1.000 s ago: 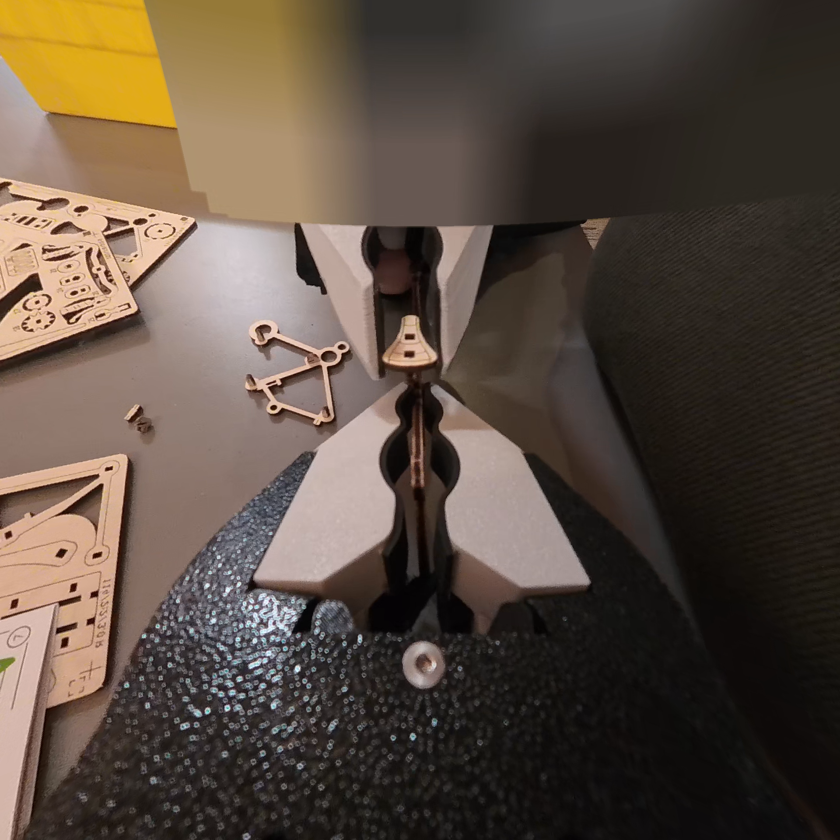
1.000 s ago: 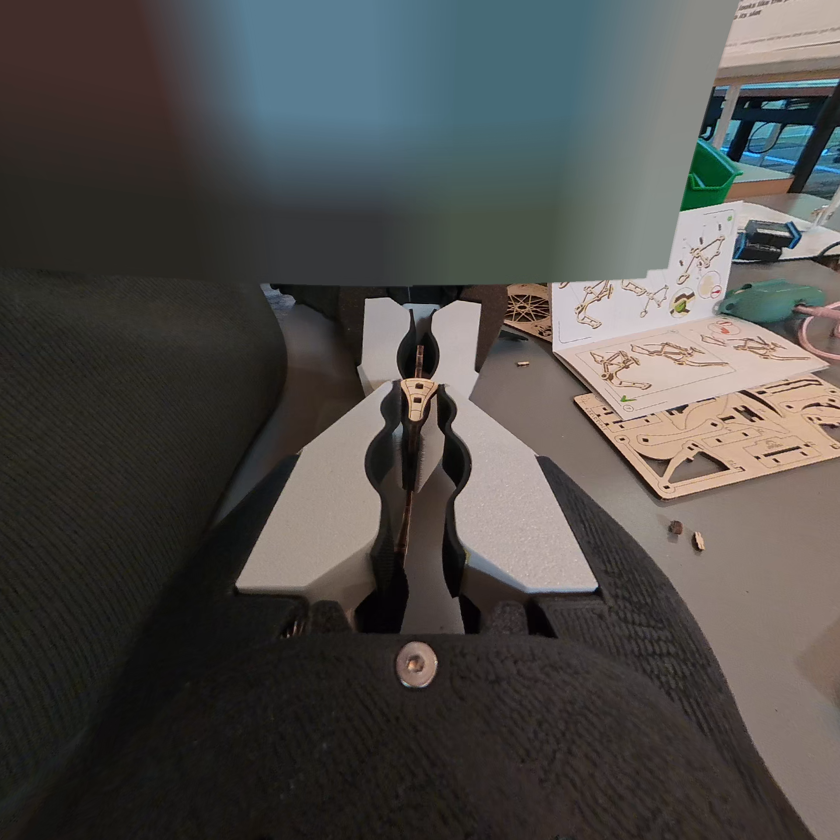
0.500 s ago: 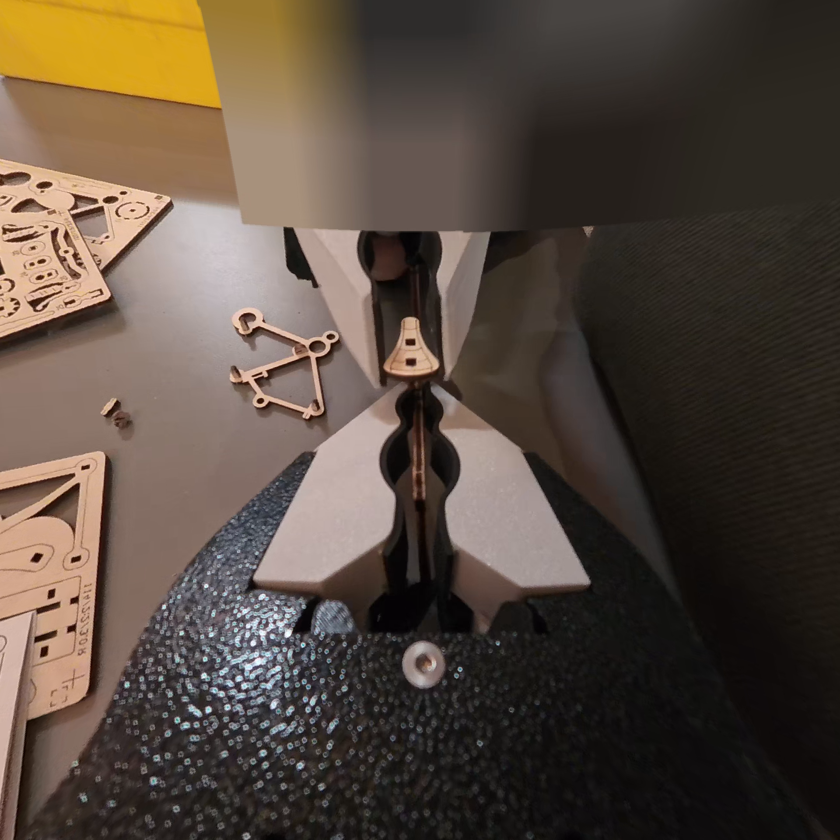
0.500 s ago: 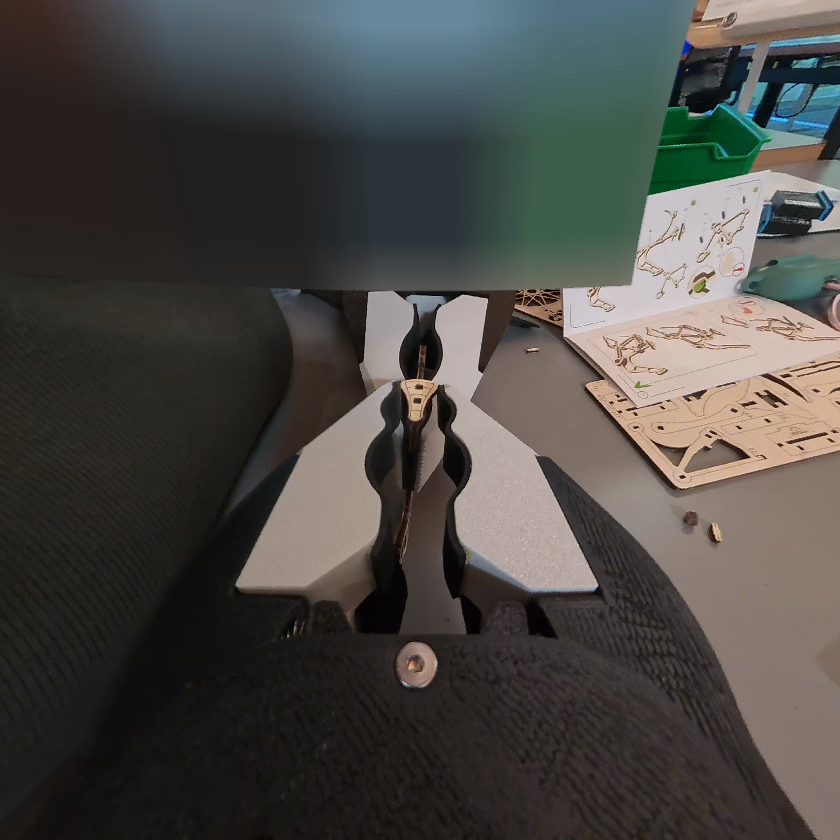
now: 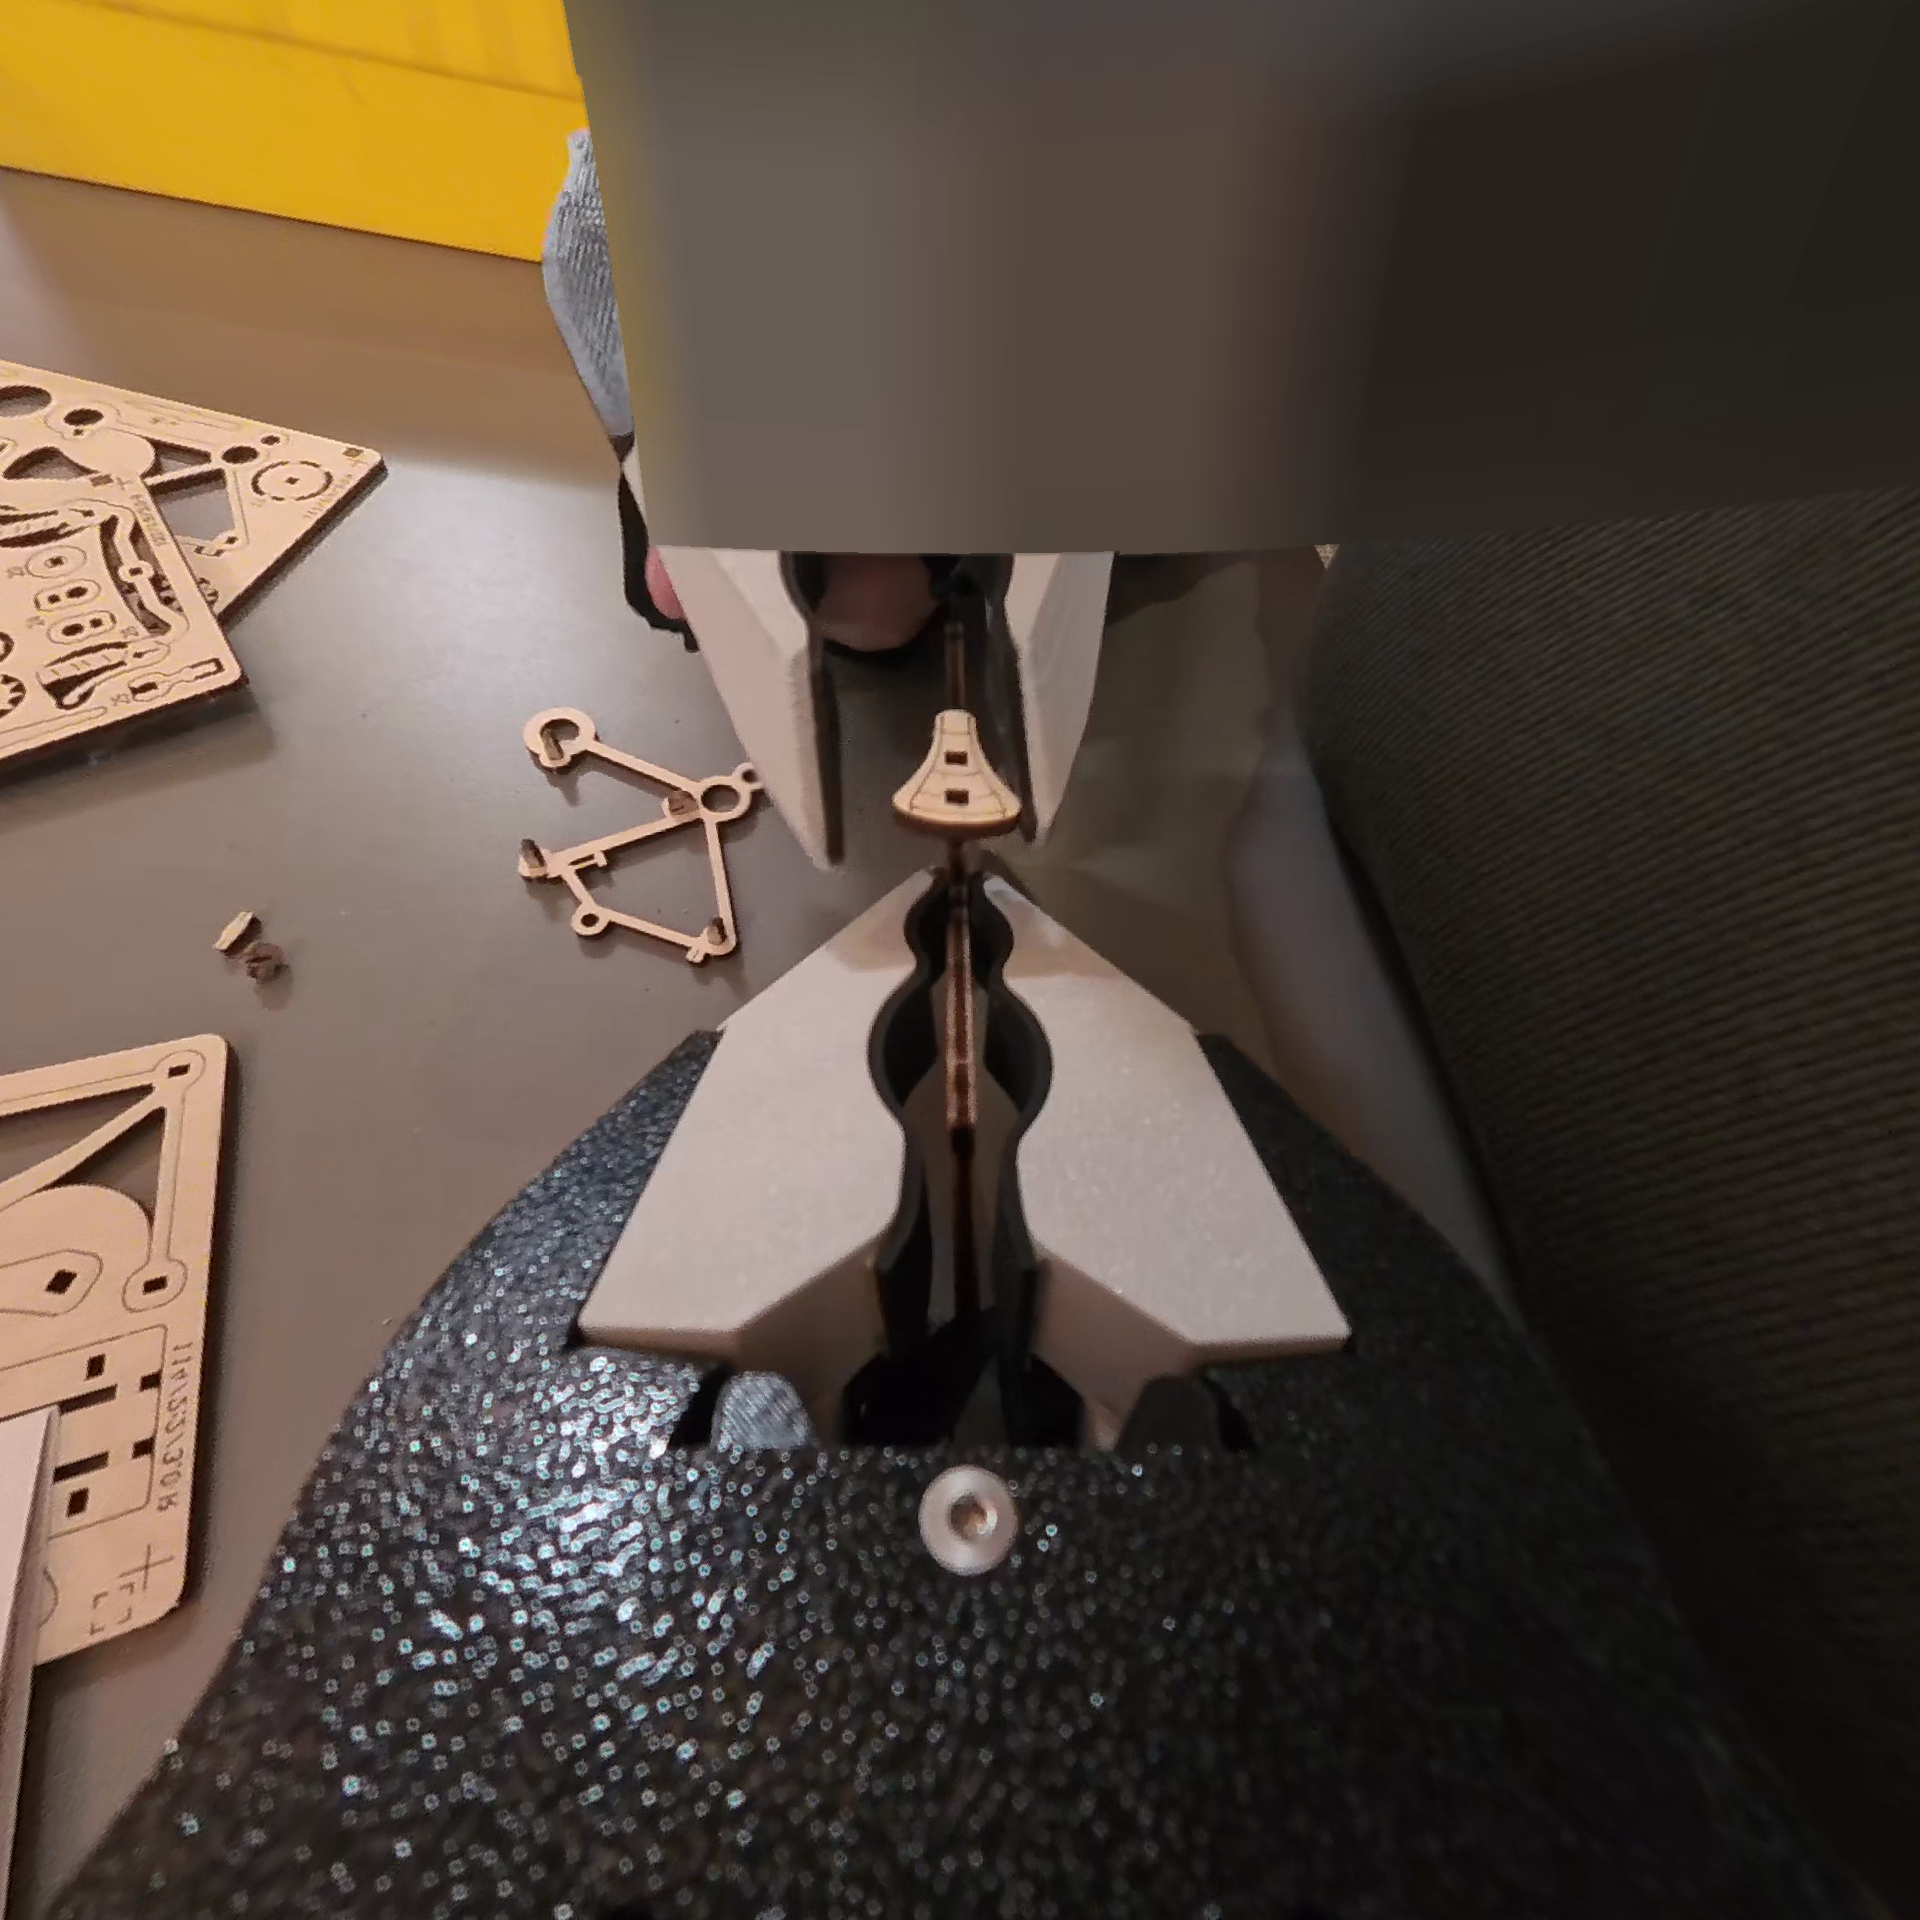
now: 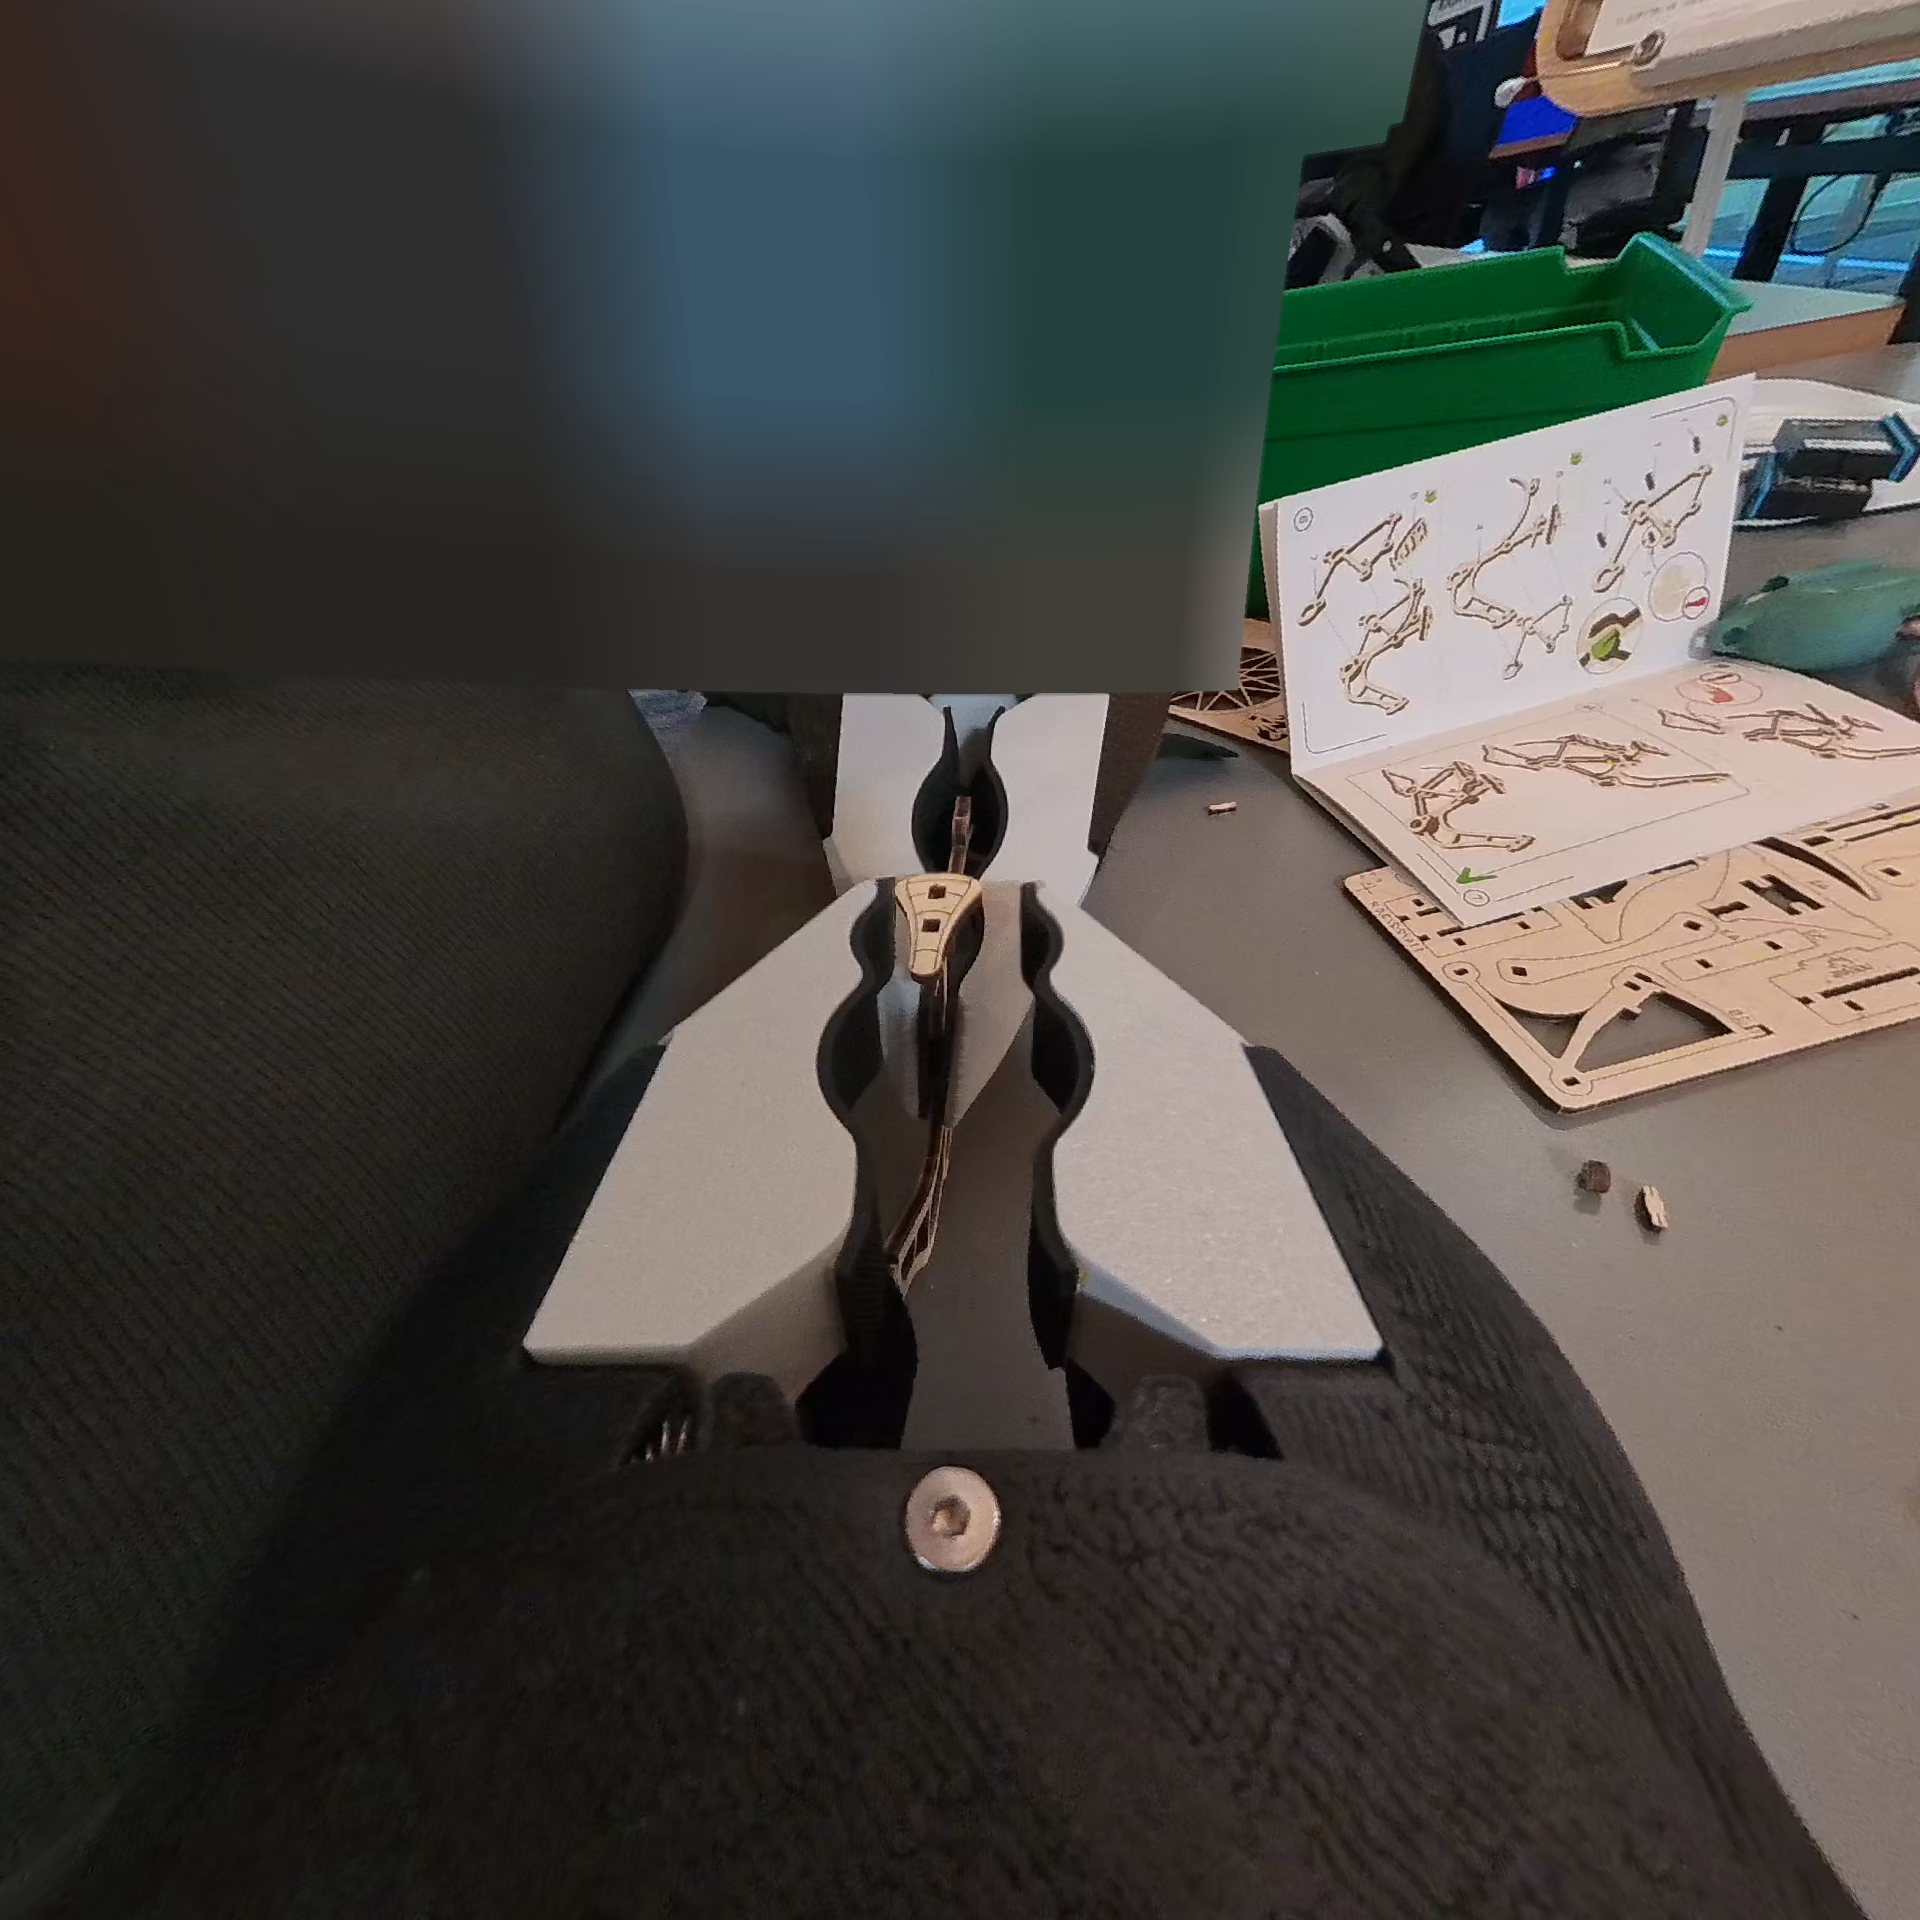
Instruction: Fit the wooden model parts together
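A thin wooden frame part (image 5: 958, 1039) lies edge-on between my left gripper's (image 5: 958, 883) grey fingers, which are shut on it. A small saddle-shaped wooden piece (image 5: 956, 795) sits on that part's far end, between the two grippers. My right gripper (image 6: 956, 888) faces the left one tip to tip. Its fingers stand slightly apart around the saddle piece (image 6: 935, 914), with a gap on one side. The frame part (image 6: 920, 1195) runs back between them, tilted. In the left wrist view the right gripper (image 5: 928, 847) shows the same gap.
A loose triangular wooden frame (image 5: 634, 842), punched wooden sheets (image 5: 104, 582) (image 5: 94, 1299) and scraps (image 5: 249, 940) lie on the grey table. An open instruction booklet (image 6: 1507, 644), another sheet (image 6: 1662, 966) and a green bin (image 6: 1507, 343) are at the right. A dark sleeve (image 6: 312, 1039) is close by. About 5 cm separates my left fingertips from my right.
The right gripper's fingers have spread a little and no longer pinch the saddle piece on both sides. The frame part tilts more. Both grippers shifted slightly over the table.
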A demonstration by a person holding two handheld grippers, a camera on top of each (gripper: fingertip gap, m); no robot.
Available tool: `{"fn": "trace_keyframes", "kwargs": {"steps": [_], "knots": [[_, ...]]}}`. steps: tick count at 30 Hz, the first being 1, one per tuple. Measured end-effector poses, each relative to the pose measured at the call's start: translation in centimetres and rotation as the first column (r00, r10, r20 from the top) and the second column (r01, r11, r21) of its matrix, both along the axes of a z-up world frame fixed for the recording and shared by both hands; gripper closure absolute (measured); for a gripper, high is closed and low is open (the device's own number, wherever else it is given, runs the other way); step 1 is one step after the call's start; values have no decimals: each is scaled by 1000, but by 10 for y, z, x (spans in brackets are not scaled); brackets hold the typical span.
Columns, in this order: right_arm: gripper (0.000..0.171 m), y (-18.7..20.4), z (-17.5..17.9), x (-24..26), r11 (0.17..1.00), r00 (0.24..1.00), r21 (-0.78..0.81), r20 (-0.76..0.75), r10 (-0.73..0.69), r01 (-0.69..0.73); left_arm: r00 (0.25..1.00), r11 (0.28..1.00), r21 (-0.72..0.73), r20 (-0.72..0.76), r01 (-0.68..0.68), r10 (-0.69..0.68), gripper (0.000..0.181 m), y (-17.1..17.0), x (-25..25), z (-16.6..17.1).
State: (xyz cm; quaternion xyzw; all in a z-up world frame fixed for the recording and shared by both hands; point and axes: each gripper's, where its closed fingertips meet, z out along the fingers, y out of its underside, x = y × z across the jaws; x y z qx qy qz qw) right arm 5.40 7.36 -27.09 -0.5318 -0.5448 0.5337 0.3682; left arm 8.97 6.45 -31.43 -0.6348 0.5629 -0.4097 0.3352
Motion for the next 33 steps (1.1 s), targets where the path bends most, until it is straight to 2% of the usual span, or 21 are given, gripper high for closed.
{"fn": "trace_keyframes", "kwargs": {"steps": [4, 10, 15, 18, 21, 24, 29, 33], "knots": [[140, 2, 3, 6, 999, 1000, 36, -16, 5, -5, 1000, 1000, -13, 19, -5, 5, 181, 1, -1, 3], [160, 4, 7, 15, 996, 999, 88, -40, 2, 2, 1000, 1000, -31, 26, -5, 6, 181, 1, -1, 4], [157, 0, 4, 13, 998, 999, 64, -34, 19, -17, 999, 999, -39, 33, -9, 10, 181, 2, -1, 4], [166, 0, 3, 12, 997, 1000, 79, -28, 14, -11, 999, 999, -37, 37, -9, 11, 181, 2, -2, 5], [167, 1, 4, 12, 997, 999, 81, -31, 7, -4, 999, 999, -42, 39, -9, 11, 181, 2, -2, 5], [157, 2, 7, 12, 998, 999, 57, -48, 8, -5, 999, 999, -40, 36, -6, 8, 181, 2, -1, 5], [165, 2, 8, 12, 997, 998, 75, -58, 2, 2, 999, 999, -37, 36, -5, 6, 181, 2, -1, 5], [165, 2, 8, 12, 997, 998, 76, -57, -3, 7, 999, 999, -38, 35, -4, 6, 181, 2, -1, 5]]}}
